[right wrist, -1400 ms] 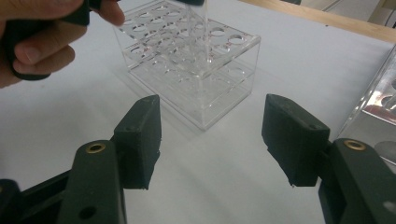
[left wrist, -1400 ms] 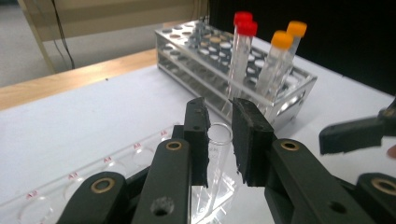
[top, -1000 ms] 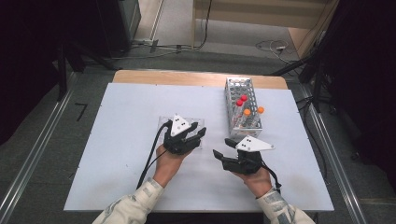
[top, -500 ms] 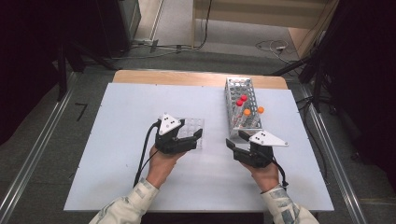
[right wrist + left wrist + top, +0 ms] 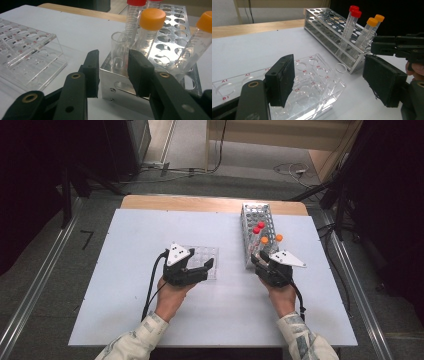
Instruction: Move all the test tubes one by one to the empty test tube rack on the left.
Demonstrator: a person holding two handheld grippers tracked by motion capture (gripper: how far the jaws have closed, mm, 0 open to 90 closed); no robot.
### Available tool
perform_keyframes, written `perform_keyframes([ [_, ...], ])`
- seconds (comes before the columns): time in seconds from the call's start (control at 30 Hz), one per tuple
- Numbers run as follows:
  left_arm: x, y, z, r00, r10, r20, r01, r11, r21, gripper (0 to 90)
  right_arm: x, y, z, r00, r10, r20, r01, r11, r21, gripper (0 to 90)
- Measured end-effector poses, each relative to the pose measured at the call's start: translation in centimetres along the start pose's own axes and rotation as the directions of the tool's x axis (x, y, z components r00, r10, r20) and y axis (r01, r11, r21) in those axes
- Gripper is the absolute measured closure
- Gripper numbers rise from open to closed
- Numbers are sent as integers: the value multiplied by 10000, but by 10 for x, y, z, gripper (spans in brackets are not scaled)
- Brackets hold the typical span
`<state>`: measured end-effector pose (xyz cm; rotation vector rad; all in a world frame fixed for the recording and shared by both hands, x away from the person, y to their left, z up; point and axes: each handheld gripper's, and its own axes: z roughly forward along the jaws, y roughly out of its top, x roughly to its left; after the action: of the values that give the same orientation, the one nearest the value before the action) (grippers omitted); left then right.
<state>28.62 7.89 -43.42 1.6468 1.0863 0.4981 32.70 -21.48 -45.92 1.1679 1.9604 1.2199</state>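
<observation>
Since the earlier frame, the right gripper (image 5: 261, 263) has been carried forward to the metal tube rack (image 5: 260, 222).

At left, the left gripper (image 5: 200, 270) is held level over the clear plastic rack (image 5: 210, 254), jaws wide and empty. At right, jaws have just been closing, narrowed about an uncapped clear tube (image 5: 118, 48) at the rack's near end, pads not touching.

A lab or test room: a white counter (image 5: 125, 270) carries a metal tube rack (image 5: 257, 232) with capped tubes (image 5: 259, 228) and a clear well rack (image 5: 204, 257). Around it run floor rails (image 5: 37, 287), loose cables (image 5: 290, 170) and dark equipment stands (image 5: 70, 175).
</observation>
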Motion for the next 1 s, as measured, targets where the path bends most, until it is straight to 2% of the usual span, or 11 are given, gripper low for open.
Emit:
perform_keyframes([
  [0.1,0,0,0,10000,-1,-15,1,10000,21,262,-1,0,2,9999,-22,121,23,10000,-73,622],
  [0.4,-2,-2,2,10000,23,39,-23,10000,66,262,-4,0,11,9999,133,88,-133,9999,-36,678],
  [0.73,-2,-2,2,10000,28,27,-28,10000,73,263,-4,-1,16,9999,67,128,-65,9999,-117,727],
  [0.9,-2,-2,3,10000,54,21,-54,9999,85,263,-4,1,13,9998,125,135,-120,9993,-364,736],
  [1.0,-1,-2,2,10000,22,9,-22,10000,76,262,-5,9,7,9999,14,106,-8,9983,-579,738],
])
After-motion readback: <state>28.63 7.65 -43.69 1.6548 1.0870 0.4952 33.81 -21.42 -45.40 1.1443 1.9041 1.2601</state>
